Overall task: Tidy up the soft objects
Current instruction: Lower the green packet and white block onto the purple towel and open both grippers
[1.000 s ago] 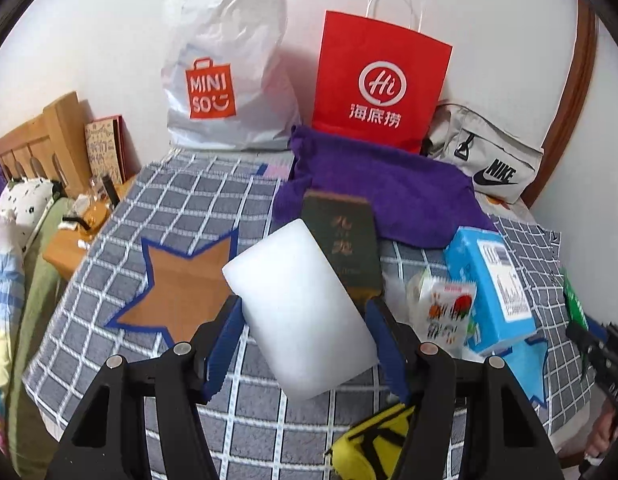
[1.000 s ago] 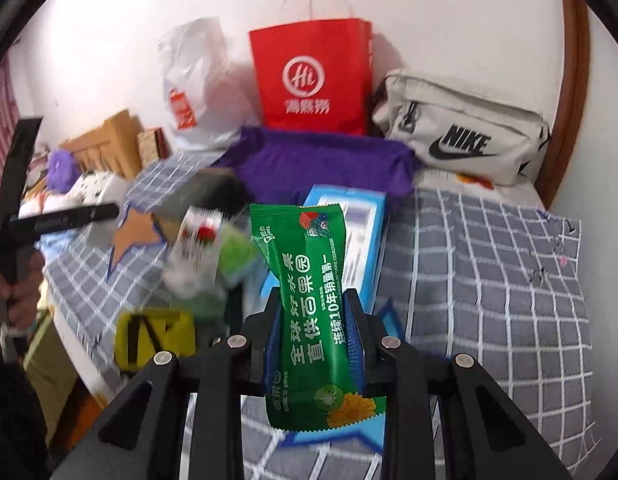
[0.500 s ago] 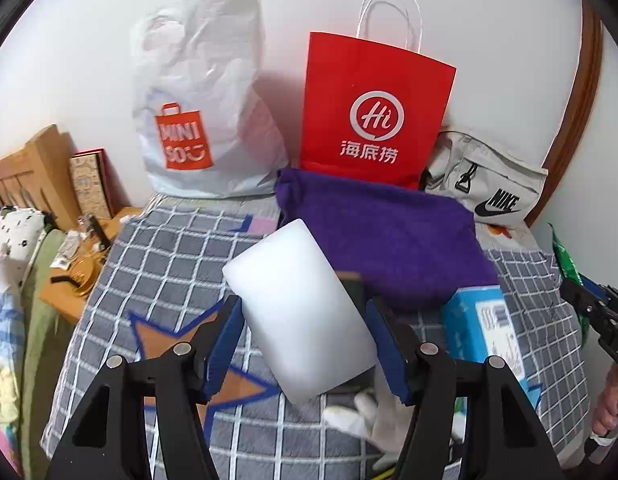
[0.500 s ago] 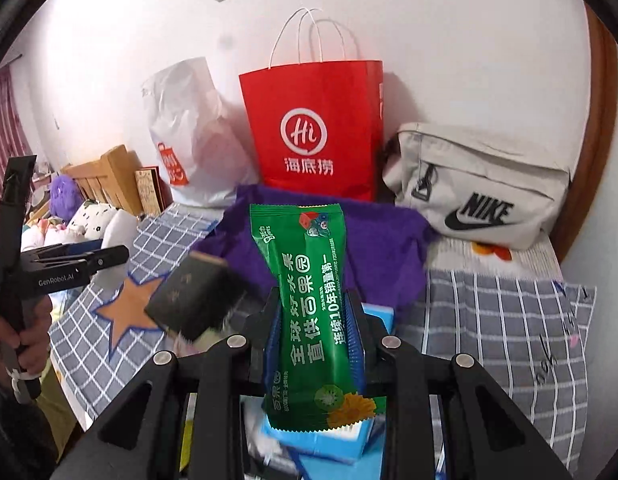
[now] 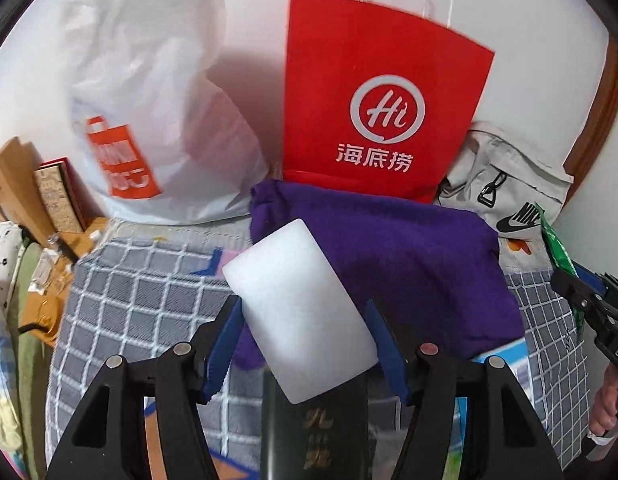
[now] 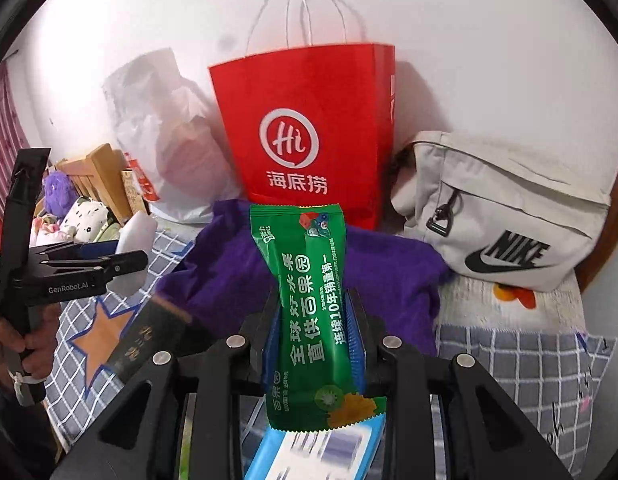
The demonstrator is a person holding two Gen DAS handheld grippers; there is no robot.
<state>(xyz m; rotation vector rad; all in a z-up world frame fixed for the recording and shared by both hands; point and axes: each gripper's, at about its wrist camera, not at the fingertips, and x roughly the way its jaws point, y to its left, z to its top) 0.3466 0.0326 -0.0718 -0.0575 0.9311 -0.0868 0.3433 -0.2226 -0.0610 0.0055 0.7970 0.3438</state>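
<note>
Both pickups look done: the left gripper [image 5: 305, 334] clamps a white foam block [image 5: 299, 308], and the right gripper [image 6: 315, 334] pinches a green snack packet [image 6: 313, 300]. Both hang above the bed [image 6: 529, 360], facing the red paper bag [image 5: 383, 96]. Neither is stowed yet.

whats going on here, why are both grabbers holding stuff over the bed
A person is sorting things on a checked bedspread with a handheld gripper in each hand. The left gripper is clamped on a white foam block, and the right gripper is clamped on a green snack packet. Both are held up facing the far wall, where a white plastic bag, a red paper bag and a beige sling bag stand behind a purple cloth.
</note>
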